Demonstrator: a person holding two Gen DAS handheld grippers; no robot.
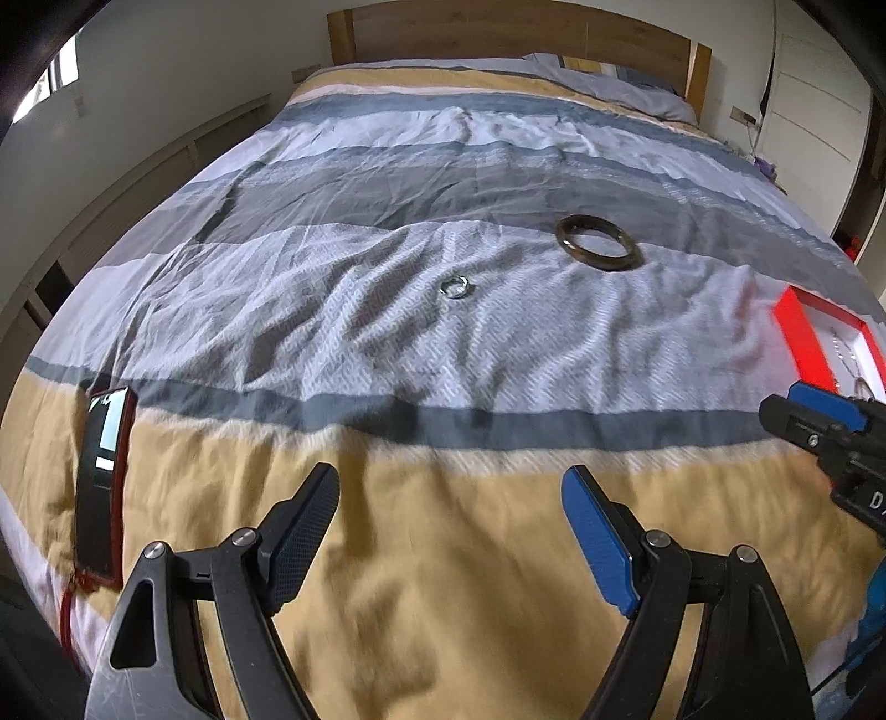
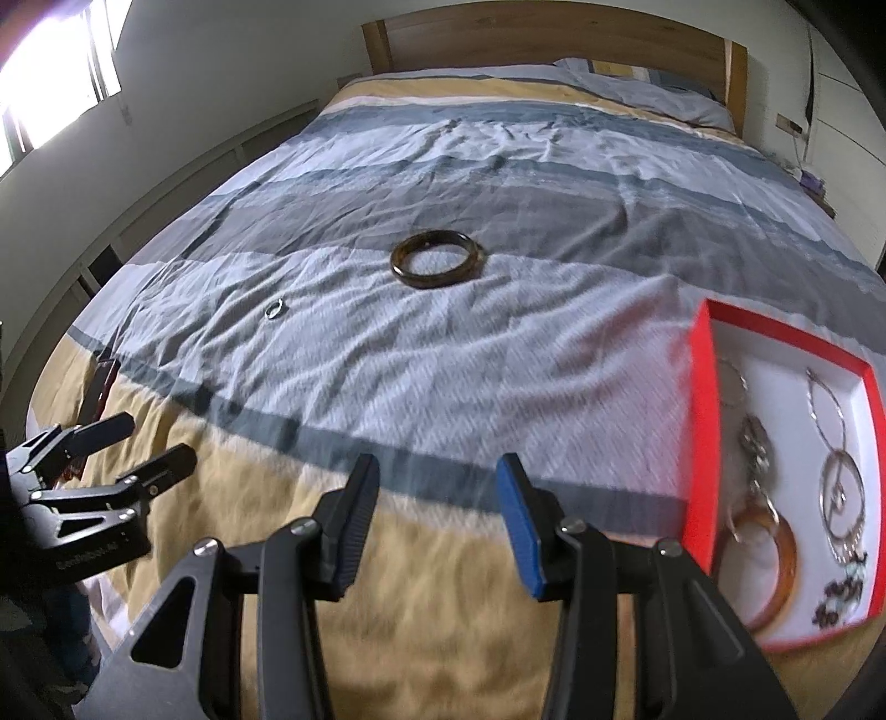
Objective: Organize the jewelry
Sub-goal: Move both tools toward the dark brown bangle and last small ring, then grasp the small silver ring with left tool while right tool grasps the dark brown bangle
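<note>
A dark brown bangle (image 1: 598, 242) (image 2: 437, 259) lies flat on the striped bedspread. A small silver ring (image 1: 455, 288) (image 2: 274, 308) lies to its left, nearer me. A red-rimmed box (image 2: 699, 421) (image 1: 797, 338) with a white floor stands at the right and holds an amber bangle (image 2: 786, 559), hoop earrings and chains. My left gripper (image 1: 451, 498) (image 2: 160, 440) is open and empty over the yellow stripe. My right gripper (image 2: 437, 487) (image 1: 786, 401) is open and empty, left of the box.
A phone in a red case (image 1: 102, 482) lies on the bed at the left near the front edge. A wooden headboard (image 1: 498, 33) and a pillow (image 1: 614, 83) are at the far end. Low cabinets line the left wall.
</note>
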